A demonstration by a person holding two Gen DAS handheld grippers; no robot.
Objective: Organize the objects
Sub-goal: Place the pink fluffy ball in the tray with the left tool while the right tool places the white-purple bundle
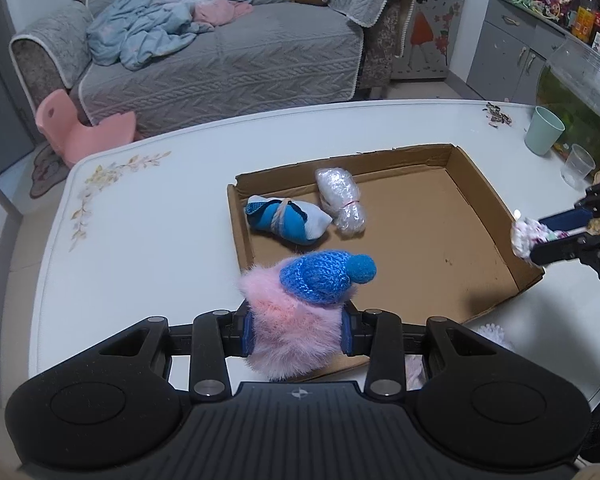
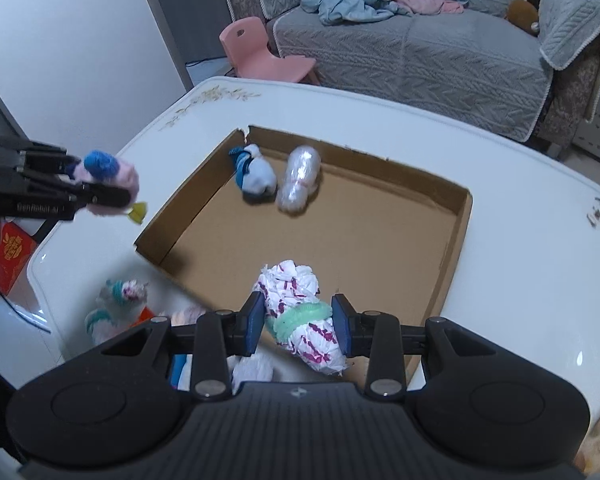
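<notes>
Table (image 1: 148, 216): 1, white with a floral print at its corner; it bore everything listed below.
Cardboard tray (image 1: 480, 184): 1, shallow and open-topped, lying ahead of and below both grippers; its brown floor was bare except at the far-left corner.
Key relation: the tray's open floor lay forward and down from each pair of tongs, so each held bundle seemed to need only a short forward-and-down carry; the left gripper hung over the near-left wall, the right gripper over the near edge, neither clearly nearer.
Left gripper (image 1: 296, 330): 1, tongs closed narrowly on the pink fluffy toy (image 1: 292, 320), 1, topped by a blue knitted hat (image 1: 320, 276).
Right gripper (image 2: 299, 326): 1, tongs pressed tight on the white-and-magenta cloth roll (image 2: 300, 312), 1, bound by a green band; its long axis ran away from the camera, across the pads.
Bundles already in tray: 2, touching, at the far-left corner: blue-and-white sock bundle (image 1: 286, 220), long axis running left to right, and clear plastic roll (image 1: 340, 200), long axis pointing toward the far wall.
Bundles outside tray: at least 2 by the near-left corner in the right wrist view, including 1 teal-and-white fuzzy item (image 2: 118, 304); the rest were blurred.
Cups: 2 at the far right, 1 green cup (image 1: 544, 130), 1 clear cup (image 1: 578, 166).
</notes>
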